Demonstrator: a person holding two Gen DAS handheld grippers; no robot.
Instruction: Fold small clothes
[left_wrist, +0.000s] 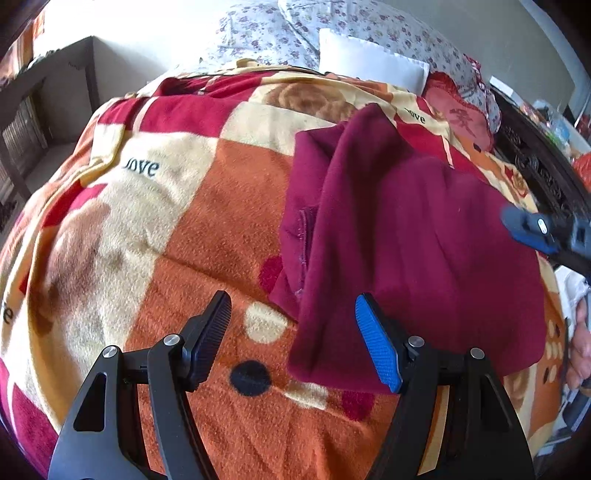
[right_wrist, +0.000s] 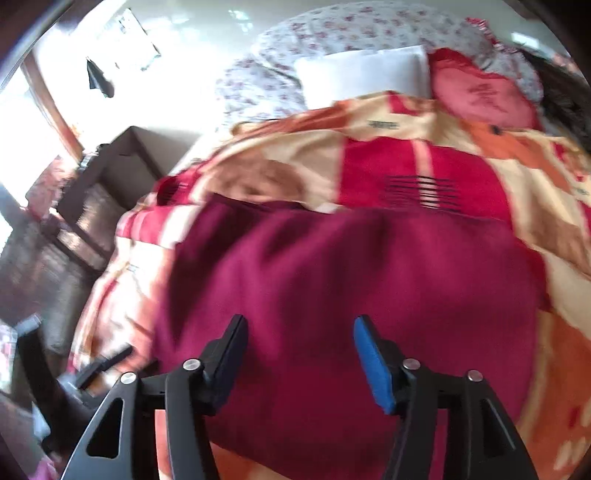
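Observation:
A dark maroon garment (left_wrist: 406, 240) lies partly folded on a patterned orange, red and cream blanket (left_wrist: 177, 229), one layer doubled over another. My left gripper (left_wrist: 293, 314) is open and empty, just above the blanket at the garment's near left corner. The right gripper shows in the left wrist view at the far right edge (left_wrist: 532, 230), above the garment's right side. In the right wrist view the garment (right_wrist: 332, 280) fills the middle, blurred. My right gripper (right_wrist: 299, 339) is open and empty, hovering over the garment's near part. The left gripper shows at the lower left (right_wrist: 99, 365).
A white pillow (left_wrist: 369, 61) and a floral quilt (left_wrist: 280, 29) lie at the head of the bed. A red embroidered cushion (left_wrist: 458, 110) sits at the back right. A dark wooden side table (right_wrist: 107, 192) stands left of the bed. A dark carved bed frame (left_wrist: 535, 162) runs along the right.

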